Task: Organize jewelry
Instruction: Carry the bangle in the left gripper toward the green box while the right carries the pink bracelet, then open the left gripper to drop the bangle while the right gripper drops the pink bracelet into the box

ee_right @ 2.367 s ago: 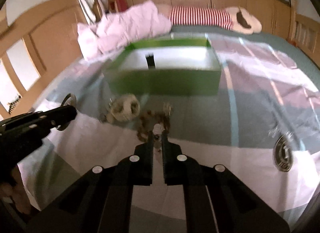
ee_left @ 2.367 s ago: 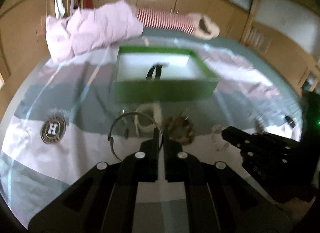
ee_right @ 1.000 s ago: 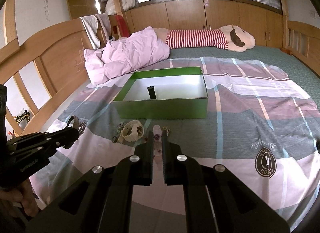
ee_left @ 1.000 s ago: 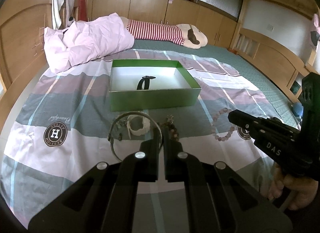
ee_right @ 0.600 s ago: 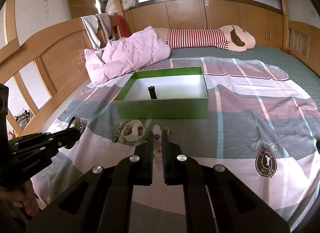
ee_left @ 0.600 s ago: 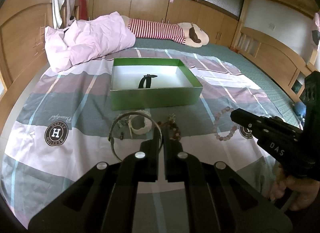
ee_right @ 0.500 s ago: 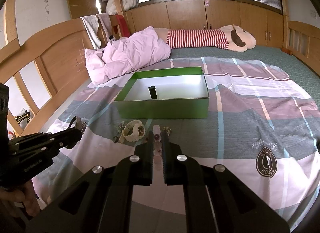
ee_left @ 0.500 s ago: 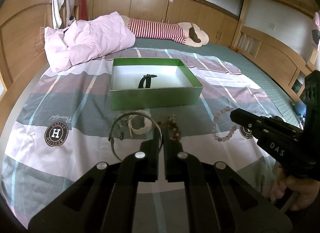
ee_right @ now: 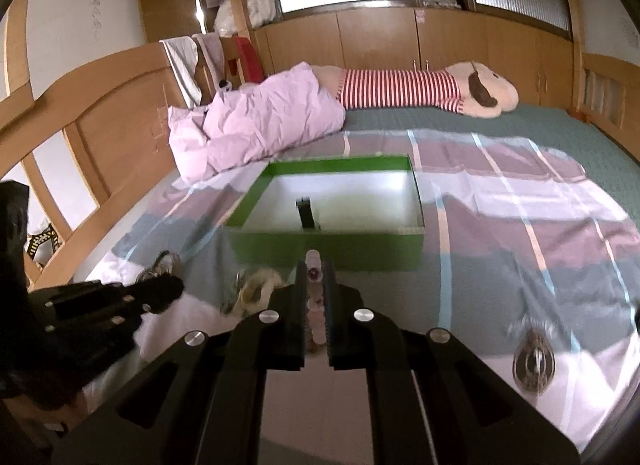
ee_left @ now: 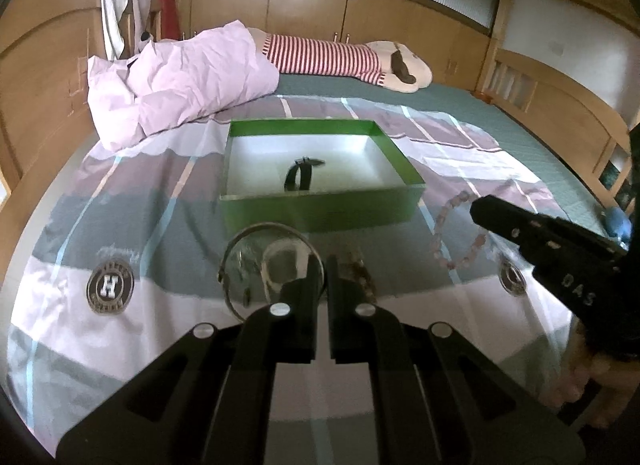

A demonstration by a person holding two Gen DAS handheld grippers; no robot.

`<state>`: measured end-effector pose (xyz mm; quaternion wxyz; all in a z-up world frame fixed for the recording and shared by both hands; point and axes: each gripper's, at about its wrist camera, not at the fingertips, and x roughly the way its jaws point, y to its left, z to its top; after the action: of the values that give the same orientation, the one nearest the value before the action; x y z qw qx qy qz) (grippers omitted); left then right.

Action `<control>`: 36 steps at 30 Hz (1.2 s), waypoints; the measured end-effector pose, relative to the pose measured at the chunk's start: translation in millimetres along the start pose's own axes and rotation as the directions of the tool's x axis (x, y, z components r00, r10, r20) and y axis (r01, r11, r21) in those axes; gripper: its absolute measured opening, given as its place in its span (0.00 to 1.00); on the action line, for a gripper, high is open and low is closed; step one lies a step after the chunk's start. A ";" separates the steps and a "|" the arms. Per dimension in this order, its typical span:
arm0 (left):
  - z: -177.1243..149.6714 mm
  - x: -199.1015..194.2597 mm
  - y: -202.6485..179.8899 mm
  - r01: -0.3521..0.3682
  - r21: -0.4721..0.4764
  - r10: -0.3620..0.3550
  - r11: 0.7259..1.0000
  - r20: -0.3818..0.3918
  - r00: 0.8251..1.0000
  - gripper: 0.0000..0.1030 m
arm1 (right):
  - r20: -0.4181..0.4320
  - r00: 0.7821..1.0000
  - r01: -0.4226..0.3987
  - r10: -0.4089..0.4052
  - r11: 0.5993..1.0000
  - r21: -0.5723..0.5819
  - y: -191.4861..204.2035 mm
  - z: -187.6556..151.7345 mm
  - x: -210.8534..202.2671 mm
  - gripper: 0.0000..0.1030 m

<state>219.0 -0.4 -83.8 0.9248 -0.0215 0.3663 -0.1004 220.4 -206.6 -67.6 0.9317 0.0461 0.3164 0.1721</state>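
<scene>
The pink beaded bracelet is pinched in the closed right tongs, dangling above the checked bedspread at about five o'clock from the open green cardboard box. The thin silver metal bangle is clamped in the shut left tongs. A black strap, perhaps a watch, lies inside the box.

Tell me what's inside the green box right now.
The green box holds one black looped strap, standing on its pale floor. The near wall hides the front strip of the floor, so anything lying there cannot be seen.
</scene>
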 end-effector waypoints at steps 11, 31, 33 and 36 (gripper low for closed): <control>86.1 99.9 13.9 -0.037 -0.037 0.037 0.999 0.015 0.999 0.05 | -0.016 0.998 0.063 -0.063 0.996 0.062 -37.9 52.3 94.5 0.08; 127.9 31.7 34.2 -0.074 -0.043 0.082 0.996 0.248 0.965 0.96 | 0.290 0.954 0.048 -0.079 0.992 0.114 -45.7 96.7 11.6 0.78; 126.4 -16.9 35.1 -0.067 -0.048 0.079 0.997 0.335 0.939 0.96 | 0.349 0.934 0.043 -0.078 0.993 0.107 -42.6 94.6 -20.8 0.82; 105.7 -58.7 34.7 -0.096 -0.024 0.097 0.995 0.400 0.911 0.96 | 0.377 0.923 0.039 -0.071 0.995 0.093 -38.3 85.2 -57.1 0.84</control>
<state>255.2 41.9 29.0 0.9839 -0.0252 0.1702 -0.0475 240.9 -260.5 25.5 0.9771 0.1088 0.1382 0.1202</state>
